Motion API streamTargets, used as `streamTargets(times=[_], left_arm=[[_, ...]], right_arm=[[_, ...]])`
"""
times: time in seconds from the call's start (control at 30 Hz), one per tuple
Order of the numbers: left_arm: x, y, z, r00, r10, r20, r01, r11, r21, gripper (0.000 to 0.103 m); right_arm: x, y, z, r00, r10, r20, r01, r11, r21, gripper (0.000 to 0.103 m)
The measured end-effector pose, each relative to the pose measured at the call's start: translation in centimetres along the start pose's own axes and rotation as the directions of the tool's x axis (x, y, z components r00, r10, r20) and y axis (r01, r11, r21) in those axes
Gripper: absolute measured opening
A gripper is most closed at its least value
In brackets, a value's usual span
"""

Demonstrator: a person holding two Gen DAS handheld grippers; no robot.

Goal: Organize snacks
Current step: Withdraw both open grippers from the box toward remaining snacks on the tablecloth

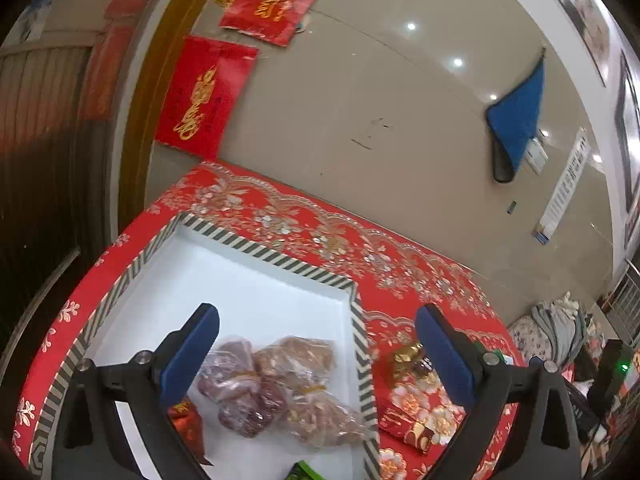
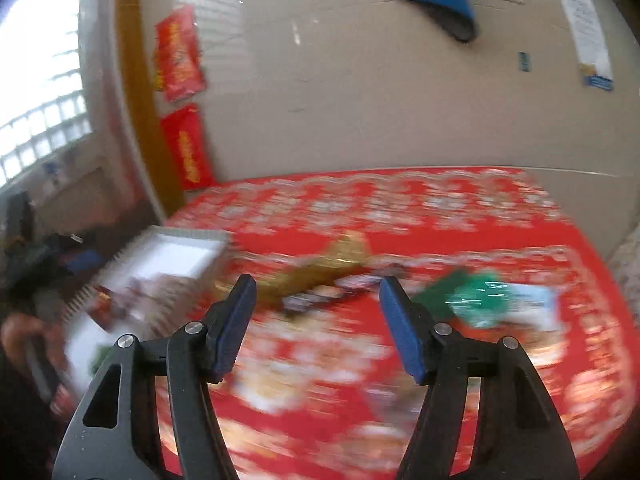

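A white tray with a striped rim (image 1: 280,254) lies on the red floral tablecloth (image 1: 304,216). In it are clear bags of brown and dark red snacks (image 1: 276,384), a red packet (image 1: 186,420) and a green packet (image 1: 306,472) at the near edge. My left gripper (image 1: 318,320) is open and empty above the tray's right part. Right of the tray lie a gold-wrapped snack (image 1: 408,354) and a red floral packet (image 1: 416,416). The right wrist view is blurred. My right gripper (image 2: 318,292) is open and empty above the cloth, before a gold packet (image 2: 340,260), dark wrappers (image 2: 320,300) and a green packet (image 2: 476,296). The tray (image 2: 180,256) is at its left.
A beige wall (image 1: 400,120) stands behind the table, with red banners (image 1: 204,96) and a blue cloth (image 1: 516,120) on it. A wooden door frame (image 1: 148,80) is at the left. Clothes and clutter (image 1: 560,332) lie beyond the table's right edge.
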State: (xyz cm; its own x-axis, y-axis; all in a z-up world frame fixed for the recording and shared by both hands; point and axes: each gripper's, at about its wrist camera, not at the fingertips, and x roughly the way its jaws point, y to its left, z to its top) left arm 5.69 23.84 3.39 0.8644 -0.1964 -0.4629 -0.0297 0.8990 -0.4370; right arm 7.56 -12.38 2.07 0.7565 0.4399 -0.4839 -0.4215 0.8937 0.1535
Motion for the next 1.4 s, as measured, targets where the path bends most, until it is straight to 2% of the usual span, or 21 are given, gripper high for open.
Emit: streamTargets(times=[0.07, 0.13, 0.27, 0.4, 0.57, 0.8, 1.03, 1.17, 1.23, 1.4], left_arm=[[0.3, -0.9, -0.3, 0.999, -0.028, -0.023, 0.028, 0.999, 0.018, 0.1], [0.8, -2.0, -0.8, 0.998, -0.051, -0.047, 0.053, 0.997, 0.047, 0.1], [1.4, -4.3, -2.0, 0.995, -0.073, -0.071, 0.081, 0.988, 0.129, 0.1], [1.8, -5.7, -2.9, 0.992, -0.08, -0.096, 0.097, 0.978, 0.183, 0.1], [1.5, -6.5, -3.3, 0.993, -0.075, -0.093, 0.093, 0.972, 0.214, 0.1], [1.6, -6.1, -3.2, 0.993, -0.071, -0.098, 0.089, 0.978, 0.19, 0.1], [1.8, -6.3, -3.4, 0.993, -0.062, -0.104, 0.082, 0.976, 0.203, 0.1], [1.9, -6.2, -3.5, 0.993, -0.054, -0.104, 0.074, 0.977, 0.201, 0.1], [1.9, -6.2, -3.5, 0.993, -0.052, -0.103, 0.072, 0.977, 0.202, 0.1], [2.0, -6.2, -3.5, 0.993, -0.049, -0.104, 0.07, 0.976, 0.204, 0.1]], right_arm=[[-1.0, -3.3, -0.5, 0.998, 0.063, -0.032, -0.062, 0.998, 0.003, 0.065], [-2.0, -5.2, -1.3, 0.993, 0.111, -0.04, -0.113, 0.992, -0.047, 0.065], [-1.8, -5.7, -2.6, 0.981, 0.18, -0.069, -0.187, 0.977, -0.105, 0.065], [0.7, -4.5, -3.4, 0.982, 0.095, -0.162, -0.126, 0.973, -0.192, 0.065], [3.2, -4.6, -4.4, 0.963, 0.038, -0.268, -0.103, 0.967, -0.234, 0.065], [4.3, -5.8, -4.2, 0.953, 0.036, -0.302, -0.098, 0.976, -0.192, 0.065], [5.1, -4.9, -4.2, 0.944, 0.016, -0.331, -0.098, 0.967, -0.233, 0.065], [5.6, -4.7, -4.4, 0.934, 0.004, -0.357, -0.097, 0.965, -0.244, 0.075], [5.9, -4.3, -4.7, 0.927, -0.029, -0.374, -0.08, 0.959, -0.272, 0.075], [5.7, -4.3, -4.7, 0.93, -0.032, -0.366, -0.075, 0.959, -0.273, 0.075]])
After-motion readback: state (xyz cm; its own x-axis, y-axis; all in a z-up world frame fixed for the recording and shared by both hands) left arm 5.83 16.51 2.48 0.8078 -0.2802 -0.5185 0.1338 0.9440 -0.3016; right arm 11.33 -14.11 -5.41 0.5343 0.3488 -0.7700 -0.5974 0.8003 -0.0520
